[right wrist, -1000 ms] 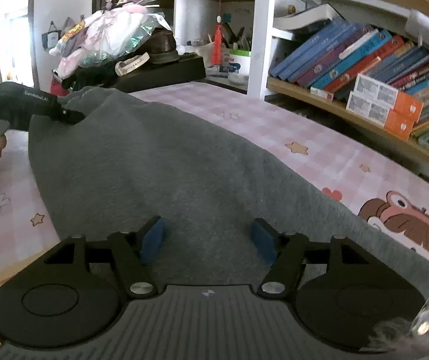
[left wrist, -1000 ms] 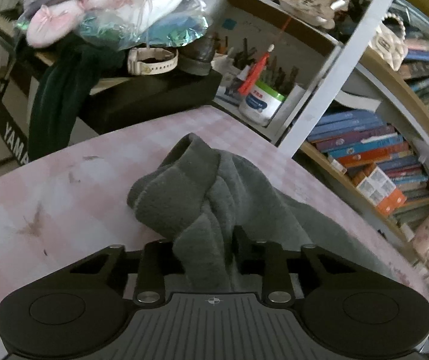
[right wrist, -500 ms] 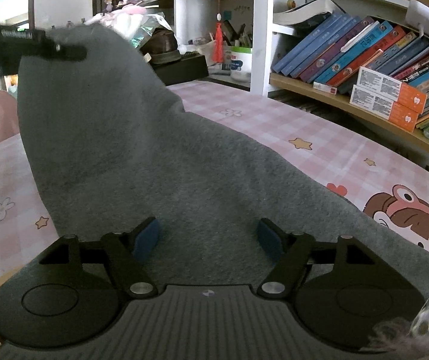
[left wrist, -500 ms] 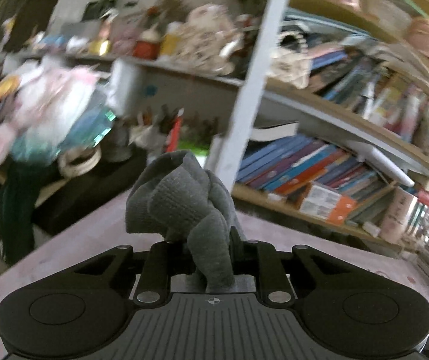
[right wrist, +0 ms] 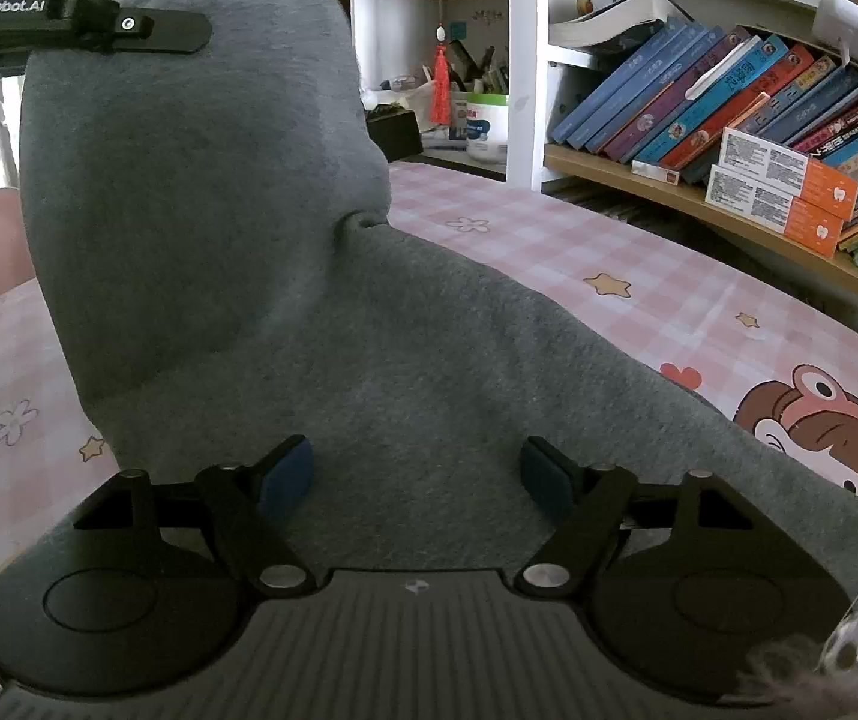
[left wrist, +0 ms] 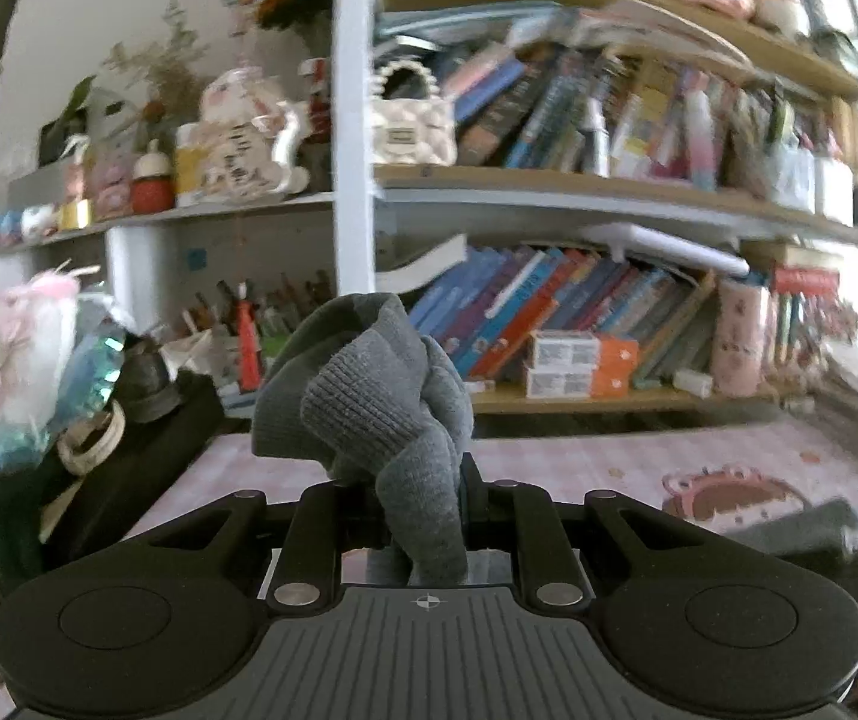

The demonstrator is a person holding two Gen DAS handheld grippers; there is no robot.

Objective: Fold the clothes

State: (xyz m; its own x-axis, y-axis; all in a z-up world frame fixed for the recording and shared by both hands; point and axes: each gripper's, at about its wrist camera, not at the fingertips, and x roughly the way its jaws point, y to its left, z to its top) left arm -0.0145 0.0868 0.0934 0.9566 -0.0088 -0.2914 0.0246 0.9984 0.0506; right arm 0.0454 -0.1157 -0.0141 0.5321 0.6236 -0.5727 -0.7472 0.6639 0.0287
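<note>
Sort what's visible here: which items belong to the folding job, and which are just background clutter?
Job: grey garment, left gripper clamped on its bunched end, right gripper open over it, pink checked table.
Clutter: books, orange boxes, white tub.

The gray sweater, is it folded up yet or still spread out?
Not folded yet. The left gripper holds one bunched end of the gray sweater up in the air, while the rest lies spread on the pink tablecloth.

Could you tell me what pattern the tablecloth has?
Pink-and-white check with stars and flowers on the tablecloth, clearest in the right wrist view.
</note>
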